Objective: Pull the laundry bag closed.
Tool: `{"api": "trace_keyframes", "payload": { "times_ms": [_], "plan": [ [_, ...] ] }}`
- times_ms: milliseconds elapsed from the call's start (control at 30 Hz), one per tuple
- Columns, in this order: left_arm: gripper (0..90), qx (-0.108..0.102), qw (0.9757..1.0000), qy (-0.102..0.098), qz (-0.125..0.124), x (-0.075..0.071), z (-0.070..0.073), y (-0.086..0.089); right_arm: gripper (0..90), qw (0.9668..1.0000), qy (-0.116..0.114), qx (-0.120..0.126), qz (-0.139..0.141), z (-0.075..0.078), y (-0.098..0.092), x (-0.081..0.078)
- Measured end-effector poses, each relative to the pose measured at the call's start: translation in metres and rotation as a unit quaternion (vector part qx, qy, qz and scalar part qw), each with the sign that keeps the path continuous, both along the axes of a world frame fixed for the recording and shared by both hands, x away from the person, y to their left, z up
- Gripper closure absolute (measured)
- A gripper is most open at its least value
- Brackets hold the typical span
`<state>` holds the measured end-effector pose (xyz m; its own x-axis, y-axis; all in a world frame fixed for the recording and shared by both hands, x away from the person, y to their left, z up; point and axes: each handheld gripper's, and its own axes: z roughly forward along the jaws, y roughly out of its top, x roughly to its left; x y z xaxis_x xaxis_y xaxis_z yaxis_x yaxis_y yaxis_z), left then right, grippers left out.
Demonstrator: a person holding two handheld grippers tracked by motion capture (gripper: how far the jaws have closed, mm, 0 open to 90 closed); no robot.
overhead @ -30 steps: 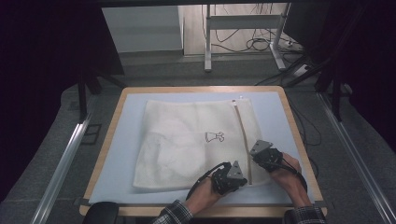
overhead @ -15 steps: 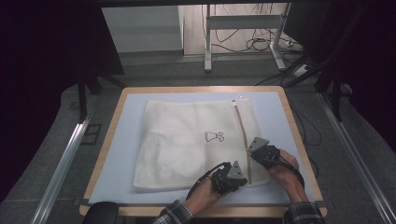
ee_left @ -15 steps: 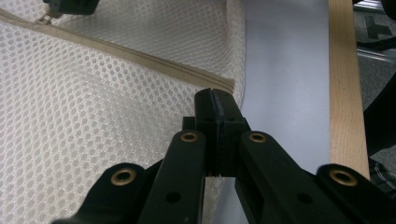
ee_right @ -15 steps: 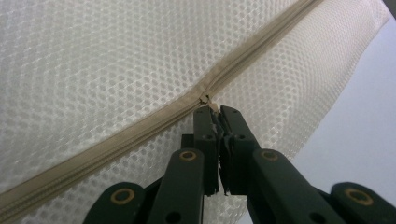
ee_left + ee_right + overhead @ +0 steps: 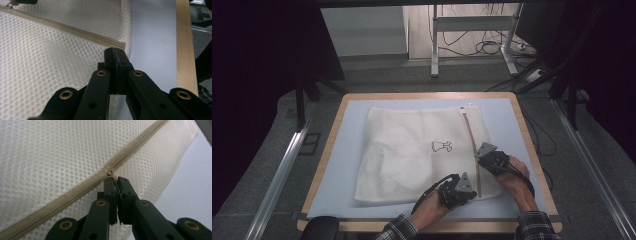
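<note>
A white mesh bag (image 5: 412,150) lies flat on the pale blue mat (image 5: 347,165), with a beige zipper (image 5: 472,135) running along its right side. My left gripper (image 5: 473,194) is shut on the bag's near edge, right at the zipper's end (image 5: 121,46); its jaws (image 5: 115,51) meet with no gap. My right gripper (image 5: 479,159) sits farther up the zipper, shut on the small zipper pull (image 5: 110,172). In the right gripper view the mesh (image 5: 50,157) rises slightly around the zipper (image 5: 62,200).
The mat rests on a wooden-edged table (image 5: 532,150). Bare mat (image 5: 152,37) and the wooden rim (image 5: 183,37) lie just beyond the bag's corner. A small black drawing (image 5: 442,146) marks the bag's middle. Table legs and cables (image 5: 482,47) stand on the floor behind.
My right gripper has crept slightly farther up along the zipper. The left gripper has stayed where it was.
</note>
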<state>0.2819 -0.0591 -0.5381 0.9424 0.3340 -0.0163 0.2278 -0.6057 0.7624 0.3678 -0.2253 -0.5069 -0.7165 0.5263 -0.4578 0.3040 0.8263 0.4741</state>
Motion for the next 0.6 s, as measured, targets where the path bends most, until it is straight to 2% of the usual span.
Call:
{"api": "trace_keyframes", "payload": {
  "times_ms": [300,600],
  "plan": [
    [90.0,0.001,1.0,0.0,0.0,0.0,0.0,0.0,85.5,0.9999,-0.004,-0.009,-0.001,-0.001,0.004,0.008],
    [90.0,0.001,1.0,-0.002,-0.001,0.0,0.0,0.0,85.8,0.9997,-0.02,-0.007,-0.011,0.003,0.007,0.017]
  ]
}}
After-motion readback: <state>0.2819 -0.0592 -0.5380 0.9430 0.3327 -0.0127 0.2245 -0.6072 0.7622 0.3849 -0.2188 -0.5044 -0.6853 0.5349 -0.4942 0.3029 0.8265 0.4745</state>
